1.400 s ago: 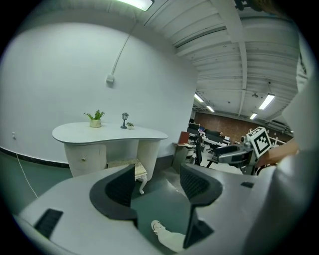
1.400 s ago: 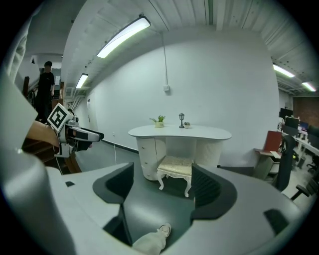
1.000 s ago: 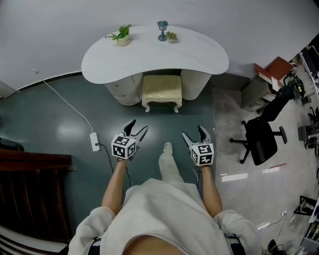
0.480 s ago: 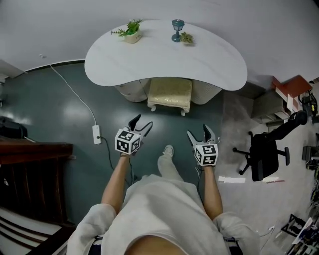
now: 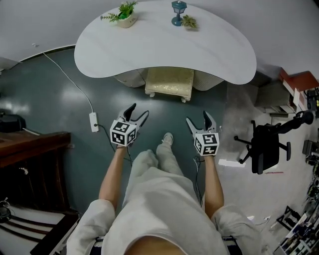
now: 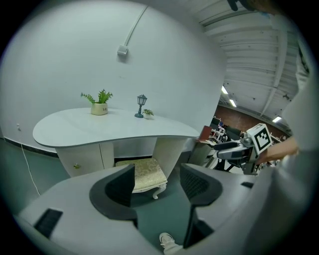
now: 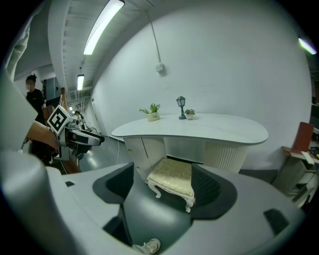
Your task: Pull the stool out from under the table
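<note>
You're standing in front of the white kidney-shaped table [image 5: 164, 45], facing its open knee side, & the task is barely starting: nothing's pulled out yet. The cream upholstered stool with white curved legs [image 5: 169, 82] is sitting tucked in the table's knee gap. Its back part is under the top, w/ only the front edge & two front legs poking out toward you. By my read the whole job is still ahead: closing in on the table, getting hold of the stool, drawing it clear.

You're holding the left gripper [image 5: 138, 110] short of the table, out from its left part, jaws spread wide w/ nothing gripped. Its own view is showing only the dark green floor [image 5: 60, 104] & the far-off stool in the gap. The right gripper [image 5: 197, 117] is hanging level w/ it, out from the table's right part, jaws likewise wide & empty. Both are well apart from the stool, tilting down toward it.

At the table's far edge a small potted green plant [image 5: 122, 12] & a blue lantern-like ornament [image 5: 178, 12] are standing upright.

Vs a sec ago: you're walking in. The table is looming bigger & sitting higher in the head view. The stool isn't shifting relative to the table. Both grippers are coming fwd w/ you, keeping the same jaw spread.
</note>
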